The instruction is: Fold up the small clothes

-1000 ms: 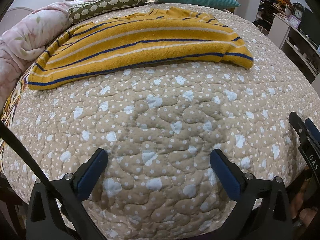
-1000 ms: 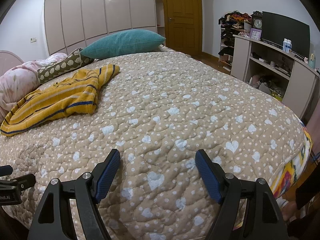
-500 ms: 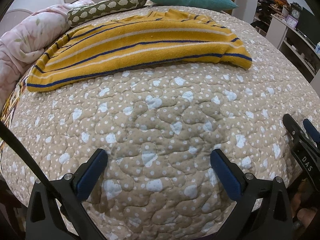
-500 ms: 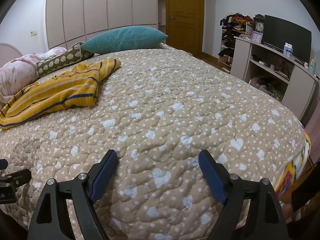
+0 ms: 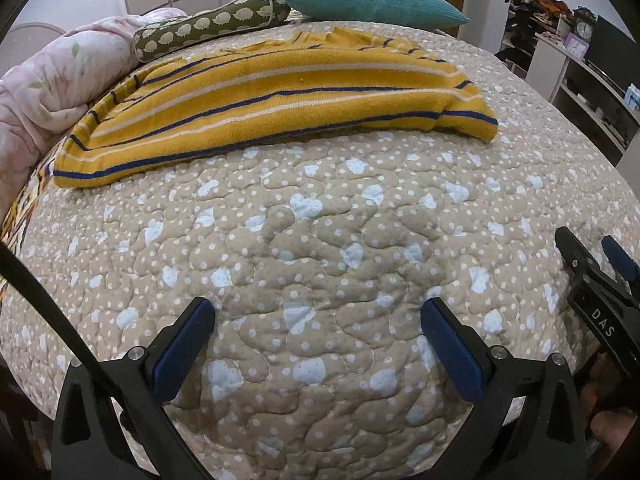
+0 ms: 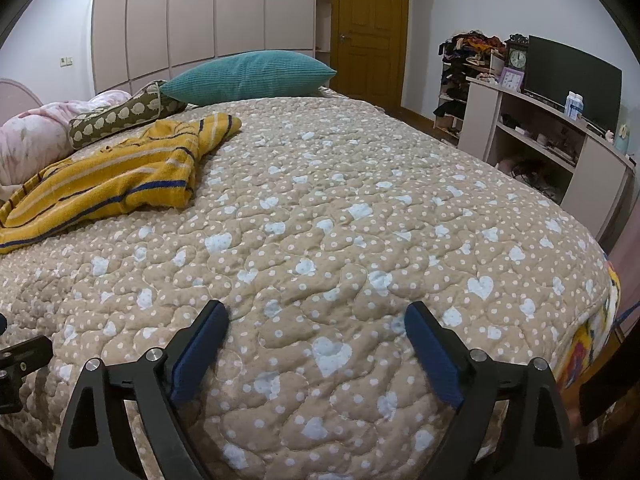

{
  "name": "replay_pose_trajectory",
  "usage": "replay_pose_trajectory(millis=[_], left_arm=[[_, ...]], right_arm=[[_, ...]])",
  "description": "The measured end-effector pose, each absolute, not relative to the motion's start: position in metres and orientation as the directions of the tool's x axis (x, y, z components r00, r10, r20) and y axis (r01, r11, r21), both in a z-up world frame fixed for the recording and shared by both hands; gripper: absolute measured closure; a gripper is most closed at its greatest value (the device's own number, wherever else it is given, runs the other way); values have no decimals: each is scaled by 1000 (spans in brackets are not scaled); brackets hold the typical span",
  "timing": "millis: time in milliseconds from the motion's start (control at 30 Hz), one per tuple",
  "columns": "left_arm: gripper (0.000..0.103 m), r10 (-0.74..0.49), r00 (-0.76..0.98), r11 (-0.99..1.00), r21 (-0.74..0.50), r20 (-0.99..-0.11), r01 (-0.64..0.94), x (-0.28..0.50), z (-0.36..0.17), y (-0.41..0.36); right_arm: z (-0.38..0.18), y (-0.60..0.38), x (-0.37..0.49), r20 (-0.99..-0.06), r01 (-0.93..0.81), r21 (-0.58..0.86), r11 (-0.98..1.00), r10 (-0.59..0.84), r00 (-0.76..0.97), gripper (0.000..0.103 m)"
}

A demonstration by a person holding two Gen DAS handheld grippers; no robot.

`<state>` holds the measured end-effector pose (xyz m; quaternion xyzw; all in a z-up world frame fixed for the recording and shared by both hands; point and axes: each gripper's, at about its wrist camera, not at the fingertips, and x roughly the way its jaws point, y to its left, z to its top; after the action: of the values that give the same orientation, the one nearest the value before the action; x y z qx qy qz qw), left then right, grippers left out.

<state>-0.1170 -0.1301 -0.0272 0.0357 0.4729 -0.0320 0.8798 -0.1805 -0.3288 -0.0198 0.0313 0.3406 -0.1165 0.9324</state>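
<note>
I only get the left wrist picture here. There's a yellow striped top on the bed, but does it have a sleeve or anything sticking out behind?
Observer: Yes. In the right wrist view a striped sleeve end of the yellow striped top sticks out toward the teal pillow.
Operator: Is the other gripper holding anything?
Observer: No. The right gripper is open over bare quilt, away from the top.
Operator: What's past the far end of the bed?
Observer: A closed wooden door, complete in the right wrist view.
Operator: And that dark thing at my right edge?
Observer: A switched-off television on a cabinet.
</note>
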Motion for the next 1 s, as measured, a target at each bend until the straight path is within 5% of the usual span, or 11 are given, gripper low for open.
replay_pose_trajectory(millis=[533, 1000], left_arm=[[0, -97, 584, 989, -11, -806, 149, -137, -13, -118], [0, -119, 732, 992, -57, -671, 109, -161, 52, -89]], right_arm=[[-22, -327, -177, -648, 267, -22, 964, -217, 730, 6], [-23, -324, -164, -663, 303, -11, 953, -234, 711, 0]])
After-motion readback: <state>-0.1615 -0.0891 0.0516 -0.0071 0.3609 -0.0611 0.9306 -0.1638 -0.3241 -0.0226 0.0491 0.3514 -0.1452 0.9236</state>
